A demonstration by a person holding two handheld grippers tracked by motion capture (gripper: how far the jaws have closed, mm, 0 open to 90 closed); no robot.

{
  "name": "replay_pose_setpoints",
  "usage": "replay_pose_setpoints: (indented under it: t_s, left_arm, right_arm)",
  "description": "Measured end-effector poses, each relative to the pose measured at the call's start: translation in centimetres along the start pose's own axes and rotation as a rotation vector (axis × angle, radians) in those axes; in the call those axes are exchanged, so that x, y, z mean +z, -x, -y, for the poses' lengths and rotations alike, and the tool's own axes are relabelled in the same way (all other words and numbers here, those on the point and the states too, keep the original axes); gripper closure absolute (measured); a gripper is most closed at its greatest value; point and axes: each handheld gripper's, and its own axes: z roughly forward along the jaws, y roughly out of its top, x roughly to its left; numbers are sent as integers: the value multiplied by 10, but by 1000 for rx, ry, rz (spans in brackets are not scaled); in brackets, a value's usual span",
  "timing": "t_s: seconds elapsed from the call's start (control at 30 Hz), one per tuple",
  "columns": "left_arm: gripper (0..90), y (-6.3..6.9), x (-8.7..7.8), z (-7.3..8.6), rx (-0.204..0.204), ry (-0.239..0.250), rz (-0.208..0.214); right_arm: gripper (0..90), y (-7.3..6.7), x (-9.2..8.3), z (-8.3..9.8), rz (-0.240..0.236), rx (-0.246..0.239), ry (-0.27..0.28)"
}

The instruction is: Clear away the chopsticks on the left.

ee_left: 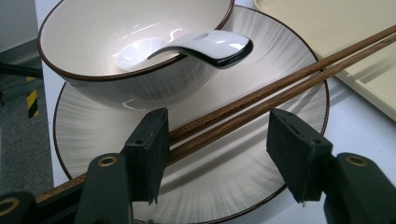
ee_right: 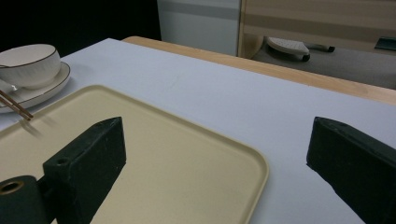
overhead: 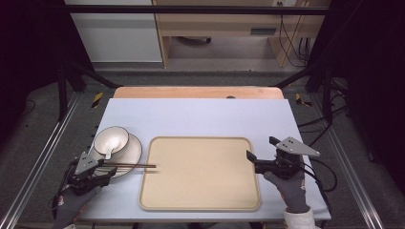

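Observation:
A pair of brown chopsticks (overhead: 136, 166) (ee_left: 280, 86) lies across the rim of a white plate (overhead: 135, 151) (ee_left: 224, 182), its tips reaching over the left edge of a beige tray (overhead: 200, 200) (ee_right: 163, 154). On the plate stands a white bowl (overhead: 117, 136) (ee_left: 140, 88) with a white spoon (overhead: 109, 153) (ee_left: 210, 46) resting in it. My left gripper (overhead: 113, 170) (ee_left: 217, 140) straddles the near ends of the chopsticks; they run against the left jaw, and a gap separates them from the right jaw. My right gripper (overhead: 260, 149) (ee_right: 217, 149) stands open at the tray's right edge with nothing between its jaws.
The tray sits on a pale blue mat (overhead: 200, 119) over a wooden table (overhead: 191, 92). Metal frame rails (overhead: 43, 157) run along both sides of the table. Cabinets and cables stand on the floor beyond the far edge.

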Motion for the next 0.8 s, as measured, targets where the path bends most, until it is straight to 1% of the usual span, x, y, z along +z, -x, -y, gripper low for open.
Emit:
replay_pose_setpoints:
  t_s: [0.1,0.17,0.2,0.27,0.4,0.43,0.5,0.63,0.8]
  left_arm:
    - [427,0,0,-1,3,-11,-11]
    - [446,1,0,-1,14,-30,-13]
    - [446,1,0,-1,14,-30,-13]
    - [447,2,1,-2,13,-42,-1]
    - [453,2,2,-3,13,-47,3]
    - [458,3,1,-4,25,-59,3]
    - [476,5,1,-5,42,-71,1]
    - [546,9,0,-8,57,-90,6]
    - [589,12,0,-10,63,-98,7]
  right_arm:
    - [47,0,0,0,1,-2,-2]
    - [46,1,0,0,2,-5,1]
    - [46,1,0,0,2,-5,1]
    - [45,1,-1,0,4,-5,1]
    - [44,1,-1,0,3,-4,3]
    - [43,1,0,0,4,0,1]
    - [43,1,0,0,6,-1,1]
    - [42,1,-1,0,6,-6,3]
    - [40,2,-1,-1,10,-4,5]
